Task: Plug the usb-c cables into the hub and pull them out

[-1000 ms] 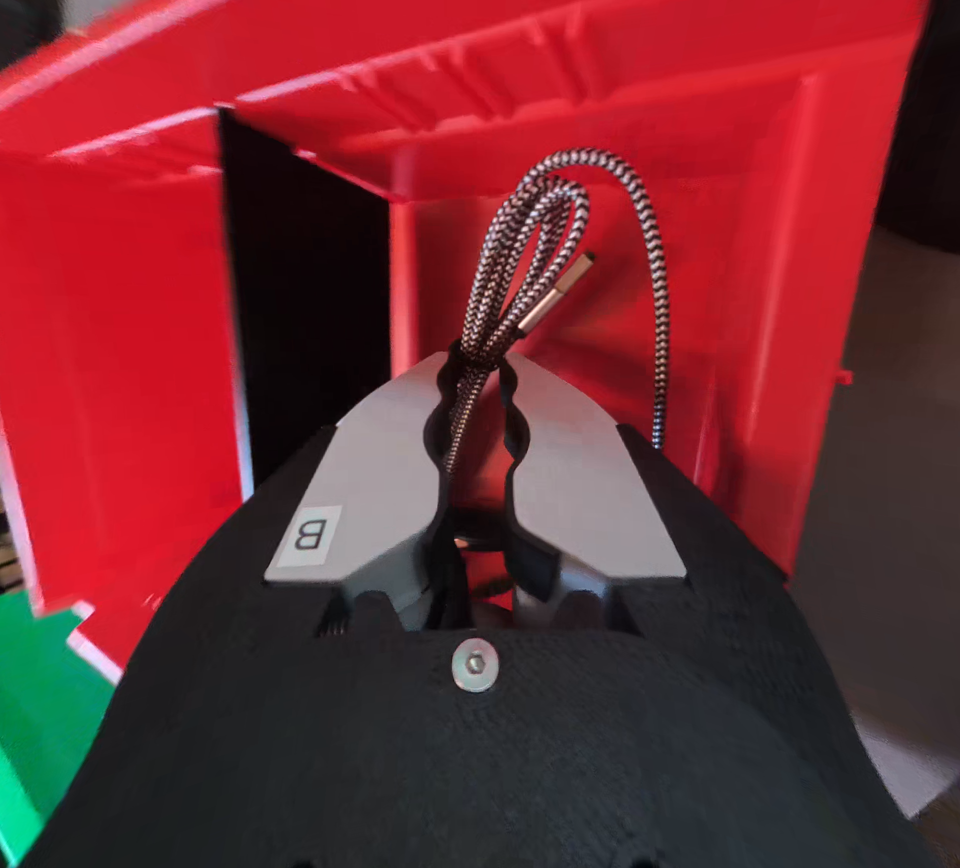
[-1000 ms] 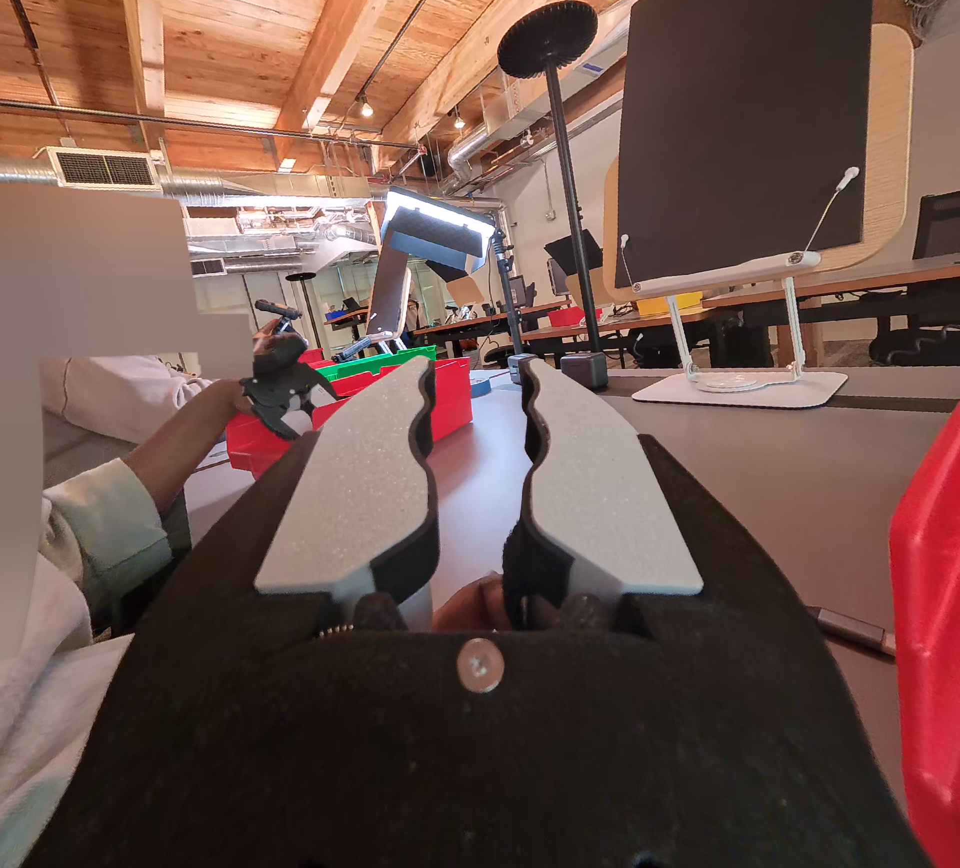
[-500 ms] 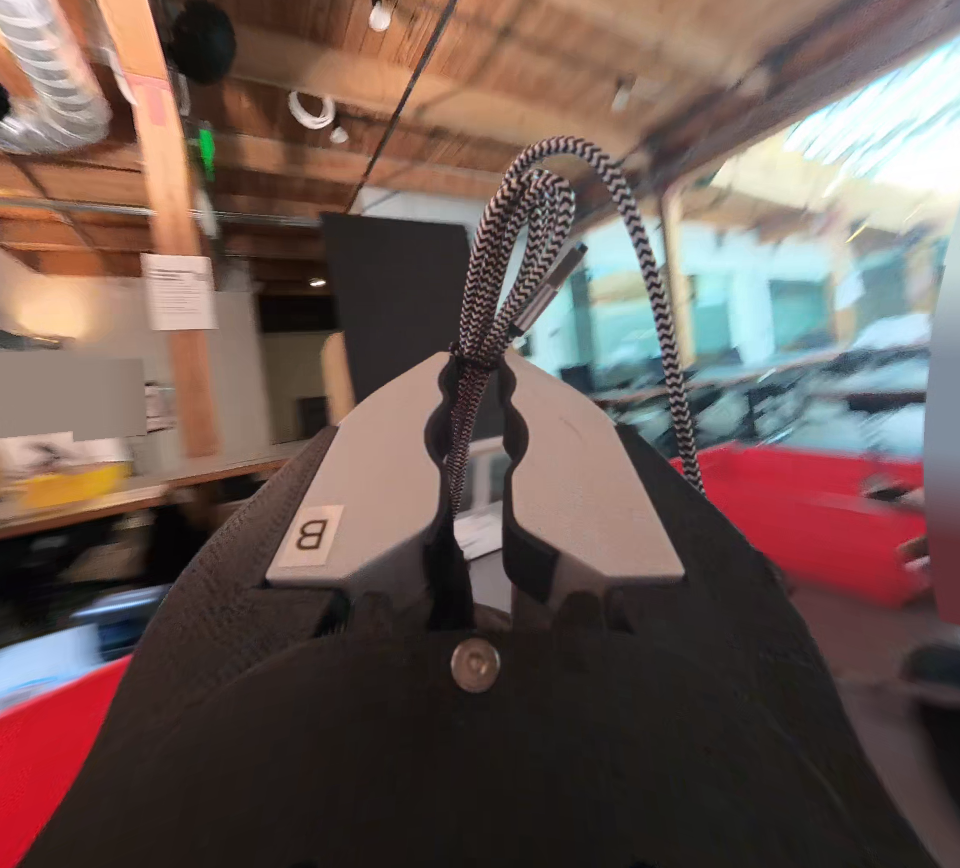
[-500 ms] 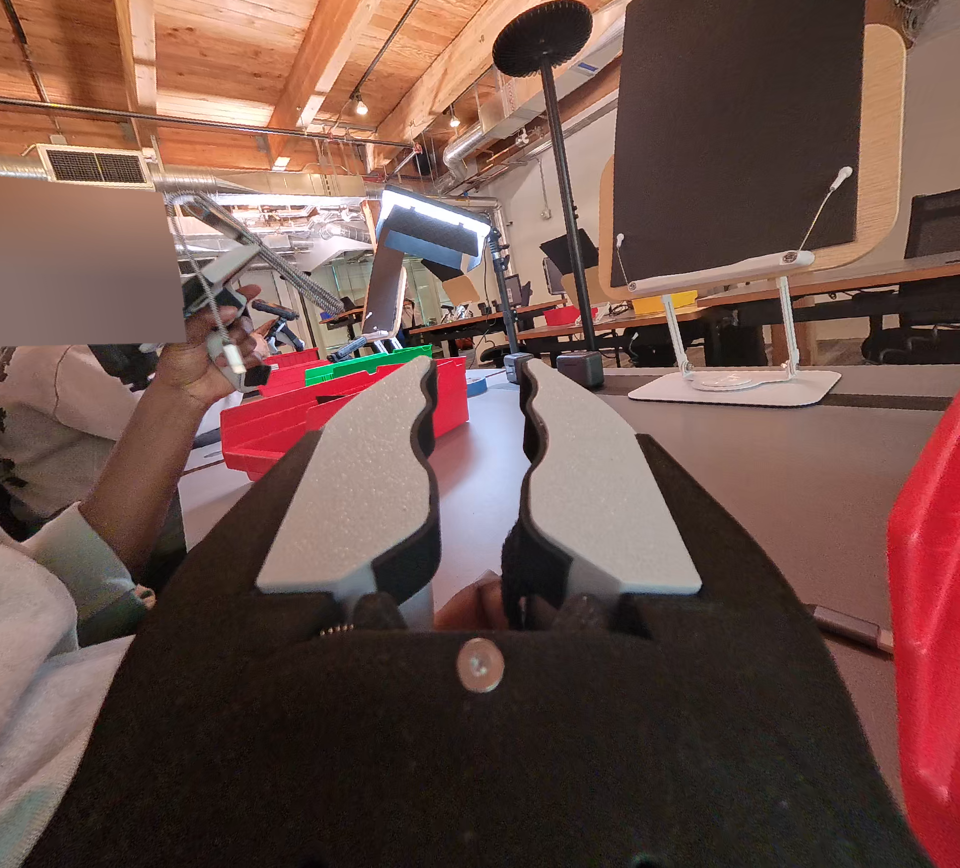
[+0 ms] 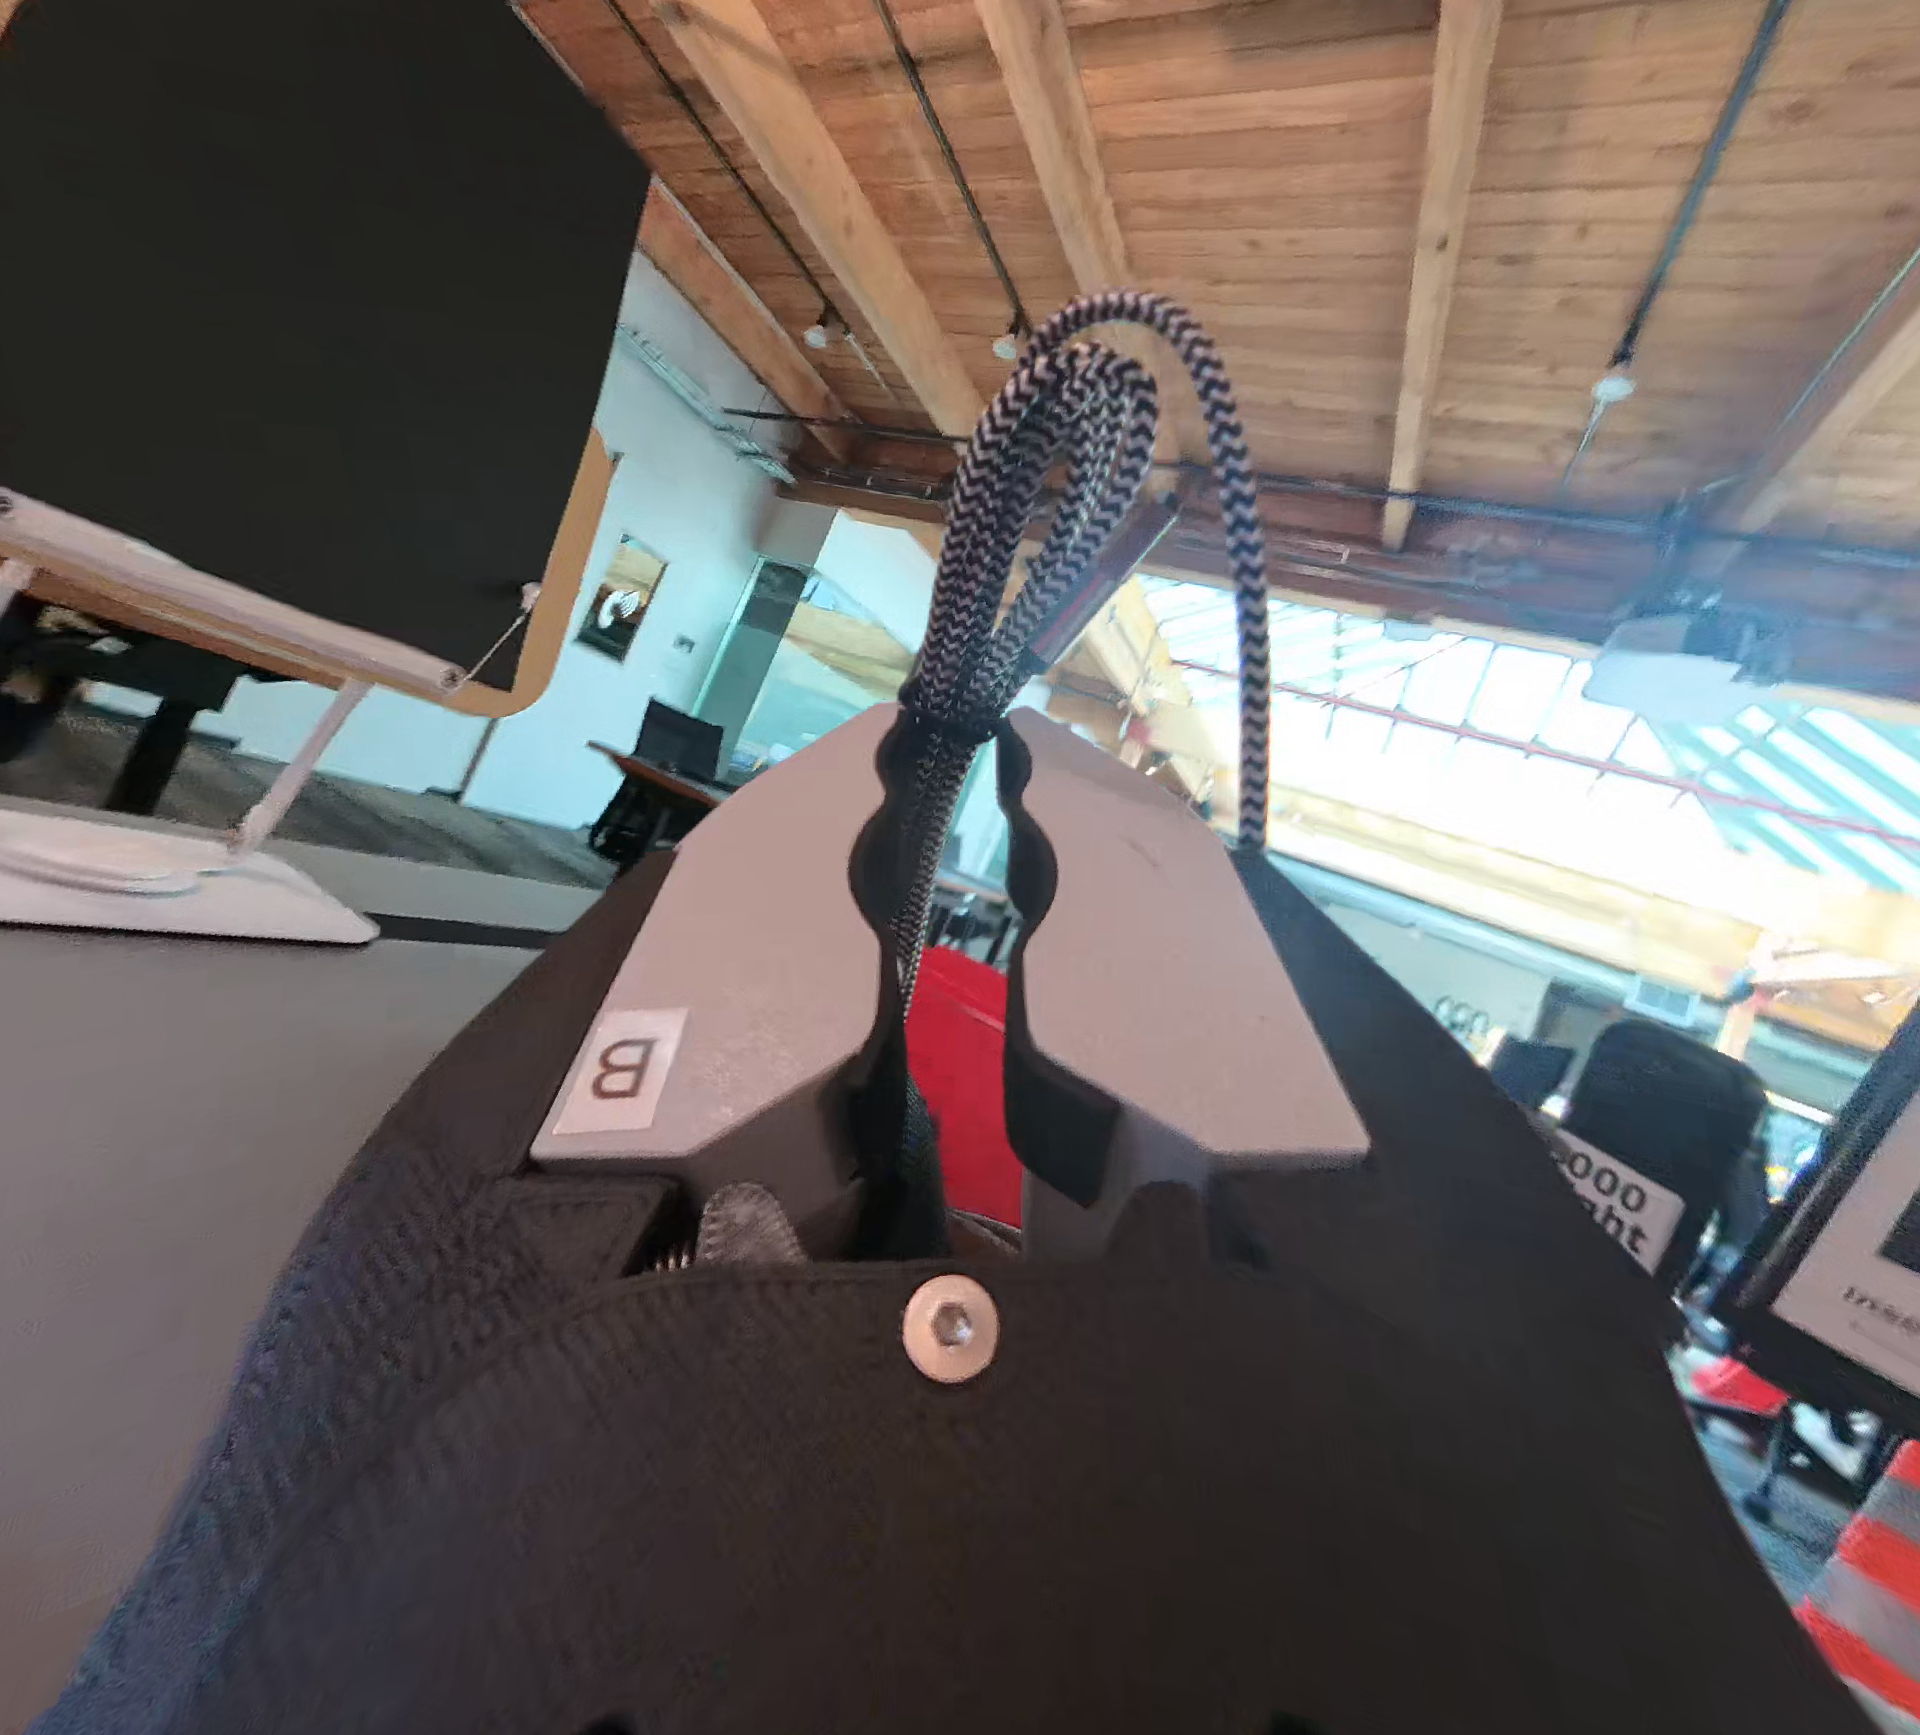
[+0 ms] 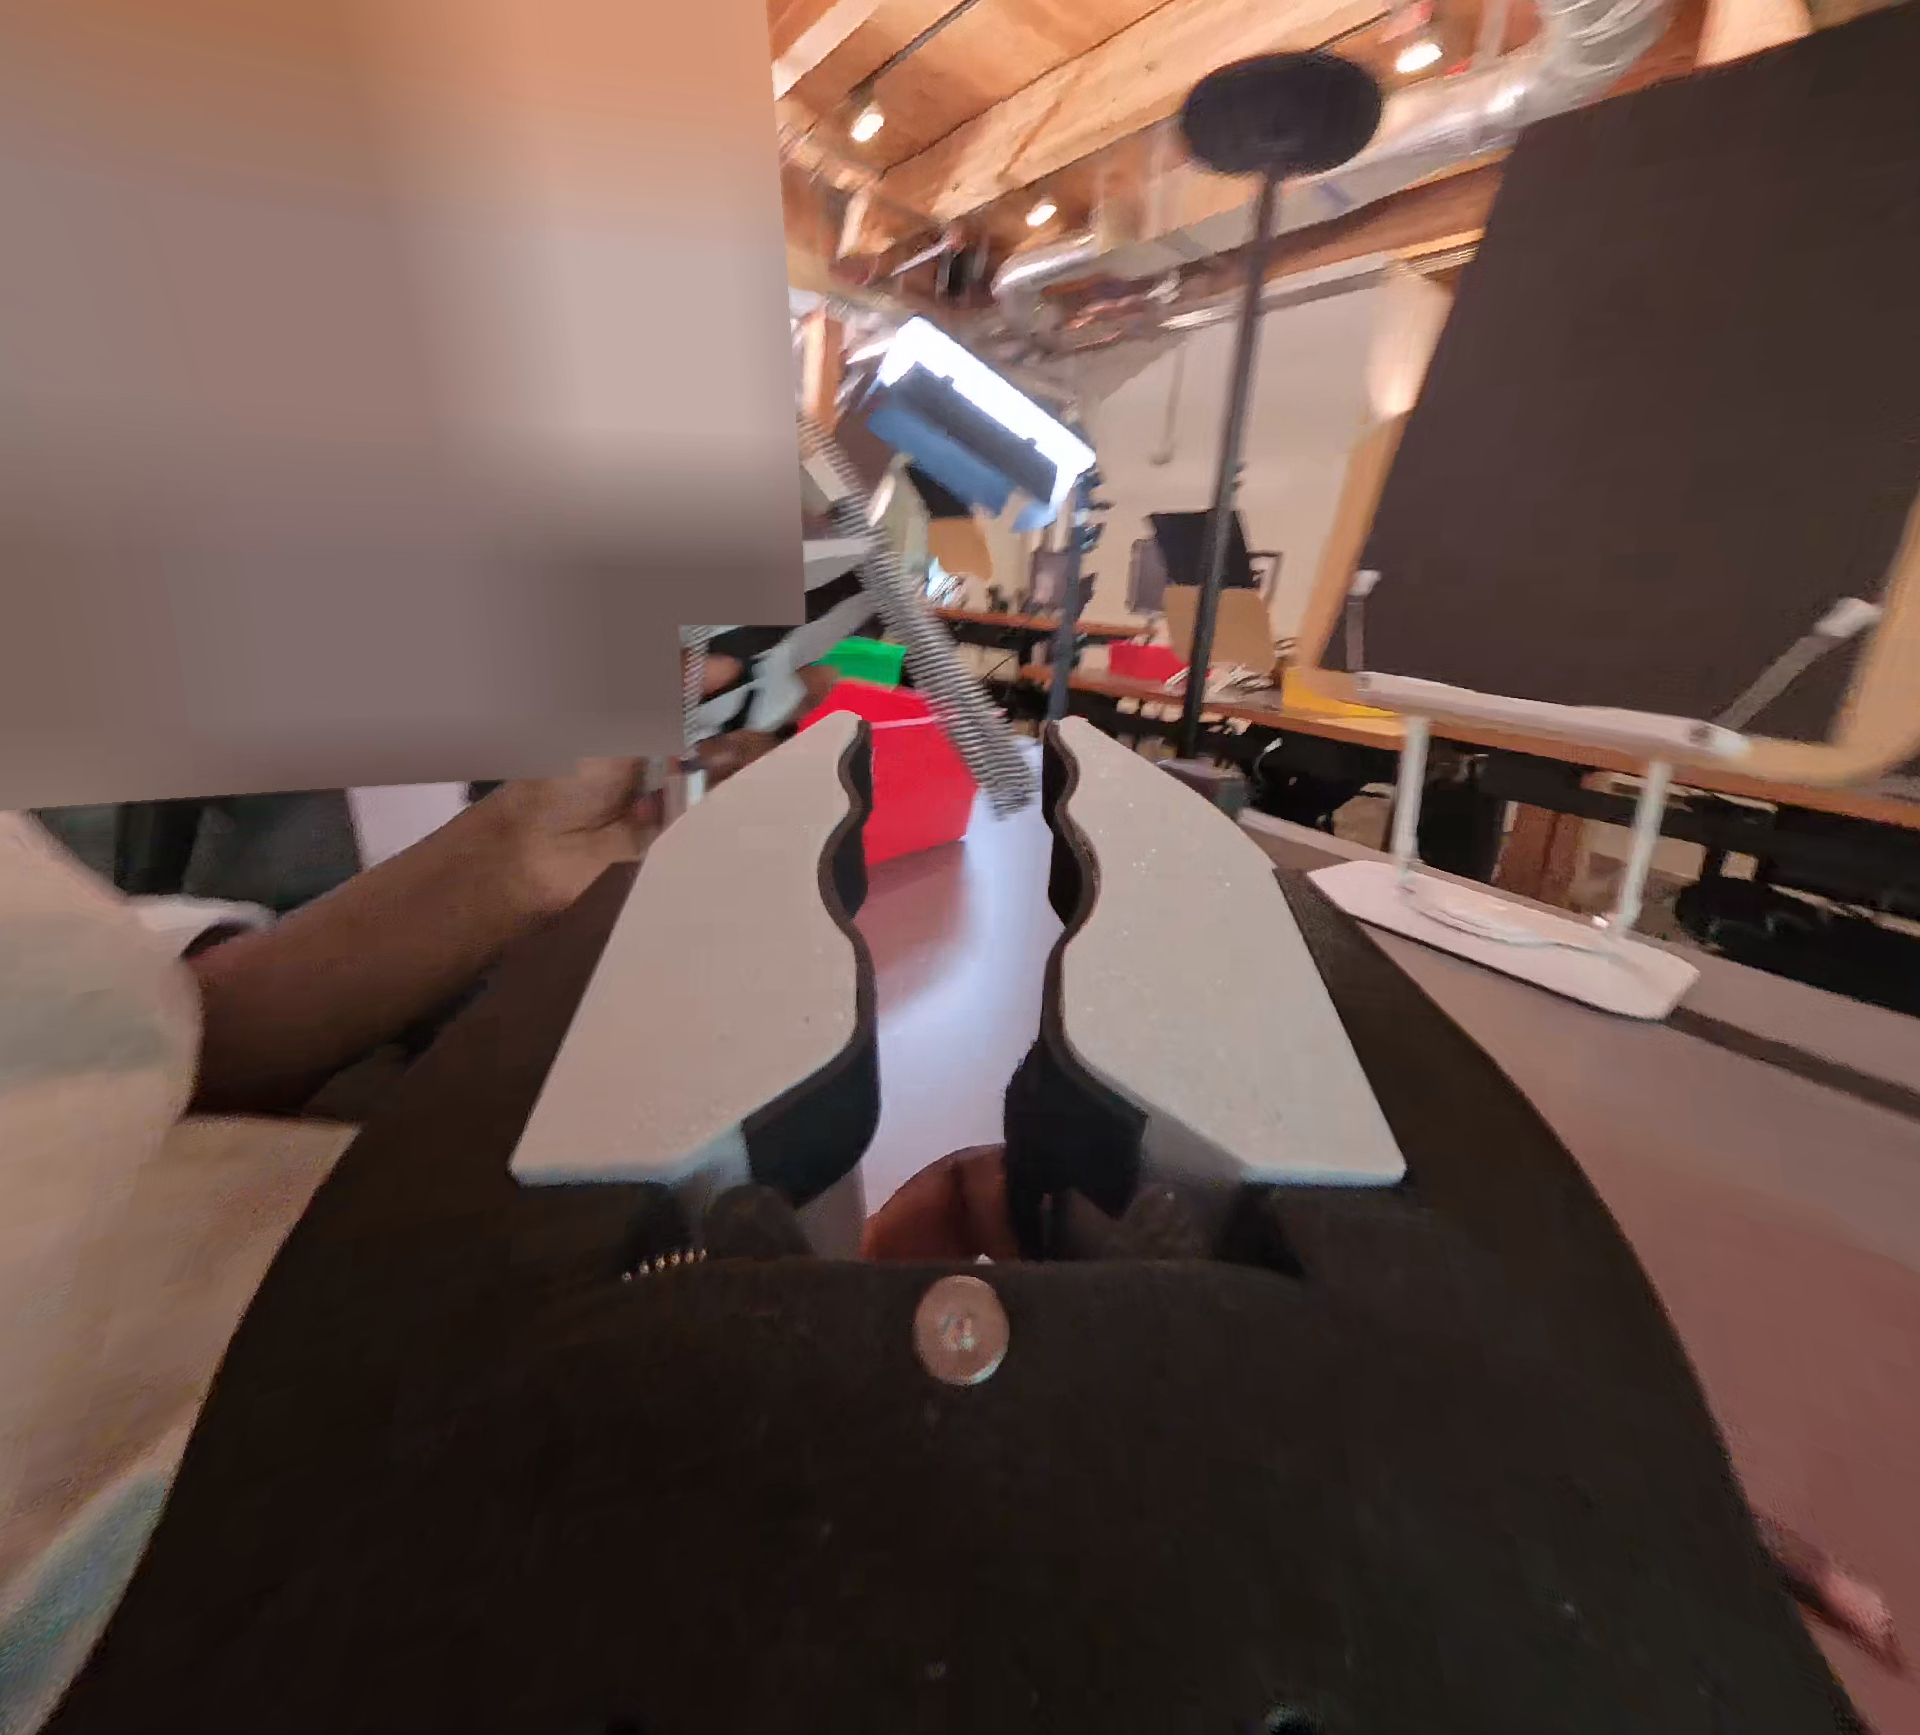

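between the tips of the left gripper (image 5: 961,735) a bundled black-and-white braided usb-c cable (image 5: 1049,480) is pinched, its loops arching up past the fingertips and one strand falling down the right side of the gripper. a metal plug end (image 5: 1101,589) juts out just beyond the fingers, tilted up to the right. holding the bundle high and clear of the tabletop (image 5: 208,1062) probably keeps the slack from dragging while the cable is carried. the right gripper (image 6: 951,735) holds nothing, fingers parted narrowly, resting low over the tabletop (image 6: 1558,1114), likely waiting to take the plug. no hub shows in either view. a red bin (image 6: 904,786) sits toward the tabletop's far edge.
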{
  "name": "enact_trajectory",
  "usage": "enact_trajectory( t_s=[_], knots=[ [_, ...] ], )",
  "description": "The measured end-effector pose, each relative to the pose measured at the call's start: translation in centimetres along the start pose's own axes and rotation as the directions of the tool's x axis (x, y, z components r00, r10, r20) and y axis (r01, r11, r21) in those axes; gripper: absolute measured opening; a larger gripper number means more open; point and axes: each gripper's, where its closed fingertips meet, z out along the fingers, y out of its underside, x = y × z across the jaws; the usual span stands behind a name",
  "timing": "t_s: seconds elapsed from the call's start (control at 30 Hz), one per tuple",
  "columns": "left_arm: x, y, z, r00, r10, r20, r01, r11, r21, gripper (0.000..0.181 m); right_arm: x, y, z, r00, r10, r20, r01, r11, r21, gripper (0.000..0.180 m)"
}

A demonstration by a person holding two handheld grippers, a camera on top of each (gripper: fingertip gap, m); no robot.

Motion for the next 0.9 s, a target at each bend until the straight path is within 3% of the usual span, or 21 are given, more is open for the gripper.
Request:
enact_trajectory(
  t_s=[0.13, 0.27, 0.37, 0.57, 0.67, 0.77, 0.9],
  knots=[
    [-0.1, 0.0, -0.4, 1.0, 0.005, 0.03, -0.006, 0.999, 0.047, 0.015, -6.8, 1.3, 2.6, 0.988, -0.054, 0.144, 0.074, 0.988, -0.134, 0.037],
    [-0.4, 0.2, -0.7, 0.995, 0.038, 0.09, -0.045, 0.996, 0.075, 0.015, -9.1, 3.9, 3.9, 0.987, -0.111, 0.113, 0.136, 0.959, -0.248, 0.036],
    [0.2, 0.7, -0.7, 0.993, 0.067, 0.096, -0.075, 0.994, 0.081, 0.015, -9.3, 4.9, 4.2, 0.994, -0.084, 0.071, 0.101, 0.948, -0.302, 0.032],
    [1.3, 2.0, -0.6, 0.996, -0.026, 0.085, 0.02, 0.997, 0.077, 0.015, -9.3, 5.8, 4.3, 0.996, -0.071, 0.059, 0.087, 0.941, -0.327, 0.028],
    [1.2, 2.1, -0.5, 0.995, -0.057, 0.087, 0.05, 0.996, 0.078, 0.015, -9.3, 5.8, 4.3, 0.992, -0.114, 0.057, 0.126, 0.935, -0.33, 0.011],
    [0.6, 1.8, -0.5, 0.993, -0.064, 0.095, 0.058, 0.996, 0.067, 0.015, -8.1, 5.2, 4.0, 0.977, -0.213, 0.031, 0.211, 0.916, -0.341, 0.01],
    [-0.8, 2.6, 0.2, 0.993, -0.018, 0.115, 0.032, 0.992, -0.12, 0.025, -4.6, 2.7, 3.0, 0.968, -0.247, -0.034, 0.222, 0.917, -0.331, 0.01]
  ],
)
